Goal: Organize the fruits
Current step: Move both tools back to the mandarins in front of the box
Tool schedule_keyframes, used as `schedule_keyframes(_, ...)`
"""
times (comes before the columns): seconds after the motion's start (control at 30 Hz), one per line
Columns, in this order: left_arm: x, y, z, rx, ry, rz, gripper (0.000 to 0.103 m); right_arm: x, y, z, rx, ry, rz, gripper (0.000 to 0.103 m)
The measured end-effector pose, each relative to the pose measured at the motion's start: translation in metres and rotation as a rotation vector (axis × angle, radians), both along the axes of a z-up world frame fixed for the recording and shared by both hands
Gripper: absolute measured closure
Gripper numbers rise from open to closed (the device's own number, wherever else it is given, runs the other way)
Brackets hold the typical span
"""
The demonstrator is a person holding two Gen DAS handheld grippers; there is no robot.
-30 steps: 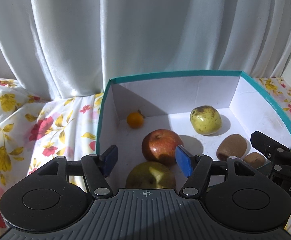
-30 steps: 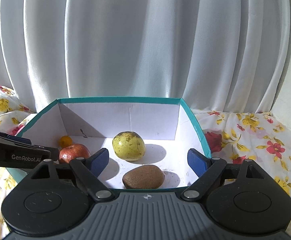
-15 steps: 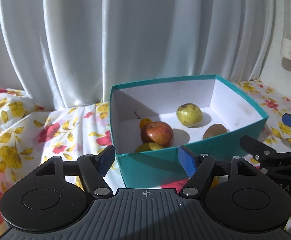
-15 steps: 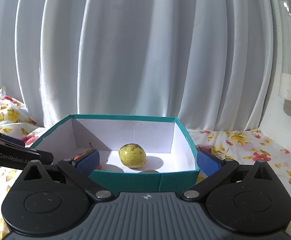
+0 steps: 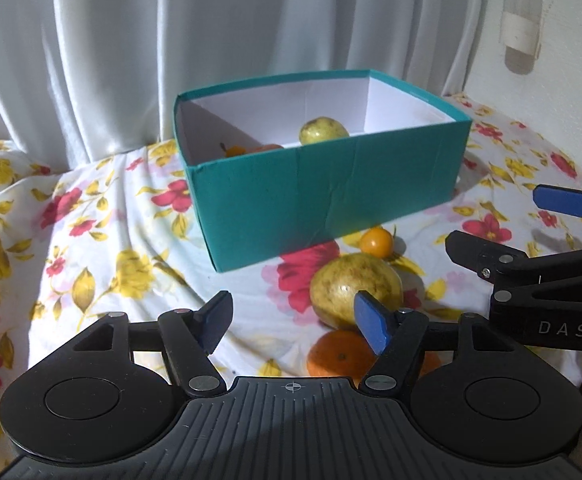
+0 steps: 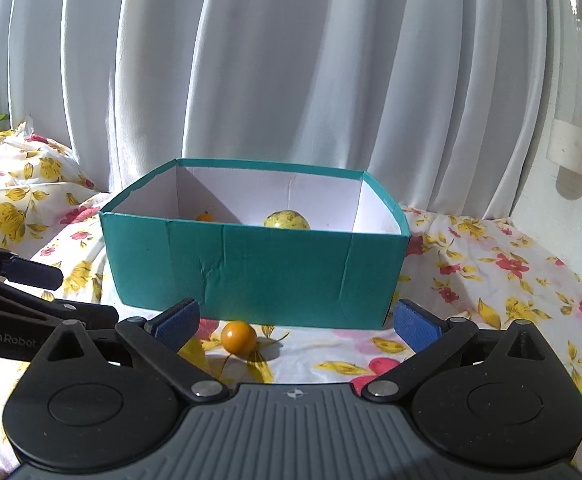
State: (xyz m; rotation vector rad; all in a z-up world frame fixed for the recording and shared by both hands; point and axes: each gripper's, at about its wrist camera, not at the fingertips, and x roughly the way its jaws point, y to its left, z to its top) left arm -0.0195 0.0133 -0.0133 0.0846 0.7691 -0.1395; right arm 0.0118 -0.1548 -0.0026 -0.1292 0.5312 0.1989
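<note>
Before the teal cardboard box point(image 5: 331, 200) on the flowered cloth lie a small yellow-orange round fruit point(image 6: 239, 337), a speckled yellow-green fruit point(image 5: 351, 290) and an orange point(image 5: 337, 354). Both left tool point(image 5: 295, 322) and right tool point(image 6: 297, 320) gape, holding nothing. Best straddle one fruit squarely before closing.

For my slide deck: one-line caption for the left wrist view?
Open left tool facing a teal cardboard box, yellow-green fruit on floral cloth.

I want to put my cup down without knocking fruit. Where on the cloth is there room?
Free: the floral cloth left of the teal box. Crowded: in front of the box, where the small orange fruit, the yellow-green fruit and the orange lie.
</note>
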Motion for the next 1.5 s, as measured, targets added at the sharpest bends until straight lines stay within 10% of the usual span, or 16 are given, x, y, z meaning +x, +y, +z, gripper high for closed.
schedule_keyframes(0.63,0.002,-0.002,-0.031,-0.041,0.062,-0.101,0.034,-0.036,0.016,-0.025,0.005,0.166,0.023,0.04)
schedule_keyframes(1.5,-0.001,0.001,-0.034,-0.082,0.063,-0.118,0.04,-0.039,0.023,-0.042,0.025,0.255,0.198,0.042)
